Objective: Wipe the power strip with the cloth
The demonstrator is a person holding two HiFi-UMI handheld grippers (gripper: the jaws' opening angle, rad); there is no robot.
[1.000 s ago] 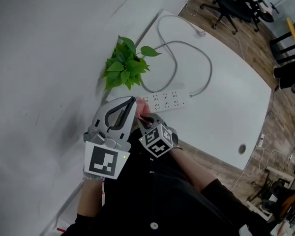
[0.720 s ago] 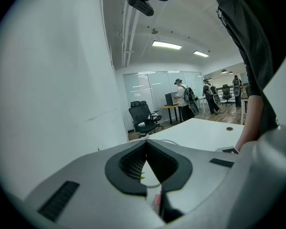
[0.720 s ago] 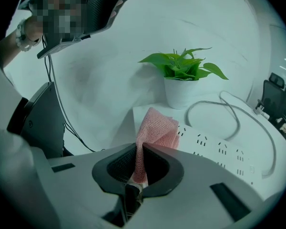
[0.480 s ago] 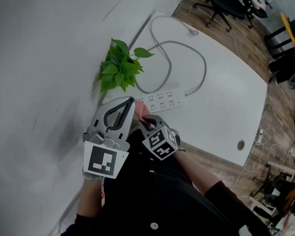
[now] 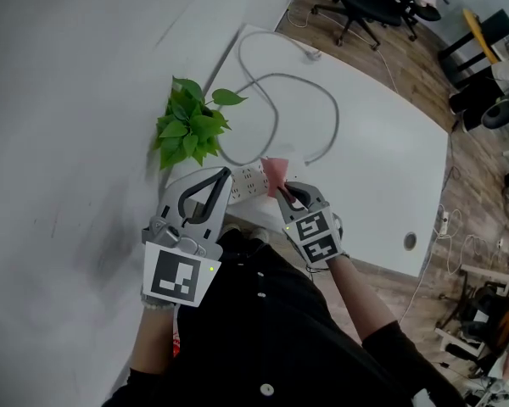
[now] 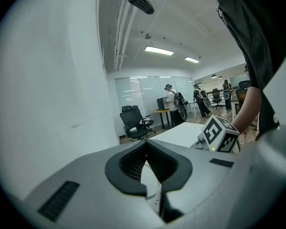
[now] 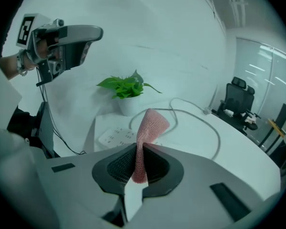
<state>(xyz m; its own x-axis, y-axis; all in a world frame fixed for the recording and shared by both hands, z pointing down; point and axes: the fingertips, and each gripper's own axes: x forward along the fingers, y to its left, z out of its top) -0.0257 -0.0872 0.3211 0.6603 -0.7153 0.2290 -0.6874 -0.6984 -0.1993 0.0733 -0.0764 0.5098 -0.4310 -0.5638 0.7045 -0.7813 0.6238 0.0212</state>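
Two hand-held grippers over white desk (image 5: 382,168): right gripper (image 5: 285,195), pinching pink knitted cloth (image 5: 274,173), has swung out from beside left gripper (image 5: 224,176) toward frame centre. Cloth now hangs at white multi-socket power strip (image 5: 248,181), just right of green potted plant (image 5: 187,127). Contact apparently not yet made; hard to judge. Left gripper pressed together, empty, held back. Wiping looks about to begin.

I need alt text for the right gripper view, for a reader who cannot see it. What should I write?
The right tongs are shut on a pink cloth, which stands up between them over a white table. Beyond the cloth, a white power strip lies on the table, with a potted green plant behind it.
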